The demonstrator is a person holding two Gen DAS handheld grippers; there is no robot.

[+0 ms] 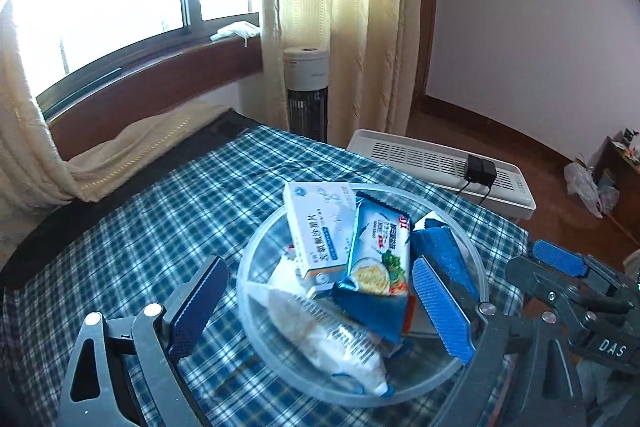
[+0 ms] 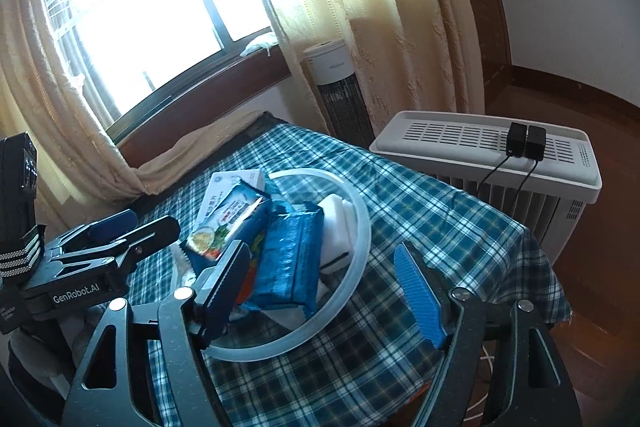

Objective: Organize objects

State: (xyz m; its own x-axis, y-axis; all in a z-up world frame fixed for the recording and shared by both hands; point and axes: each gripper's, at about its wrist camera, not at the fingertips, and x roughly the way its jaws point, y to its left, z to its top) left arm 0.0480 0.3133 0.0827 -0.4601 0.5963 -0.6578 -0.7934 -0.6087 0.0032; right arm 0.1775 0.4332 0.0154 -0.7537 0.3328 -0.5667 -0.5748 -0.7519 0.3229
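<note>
left wrist view: the left gripper (image 1: 320,307) hung over a clear bowl (image 1: 256,339) on a plaid cloth (image 1: 140,227), its jaws wide apart and gripping nothing. in the bowl lay a white box (image 1: 316,227), a blue noodle pack (image 1: 378,255) leaning on it, and a white packet (image 1: 332,339) at the near side. the right gripper (image 1: 560,267) stood just right of the bowl.

right wrist view: the right gripper (image 2: 328,291) straddled the bowl's near rim (image 2: 340,303), jaws parted and clear of it. a blue pouch (image 2: 292,259) and a white block (image 2: 340,223) also sat in the bowl. behind stood a white heater (image 2: 492,147).
</note>
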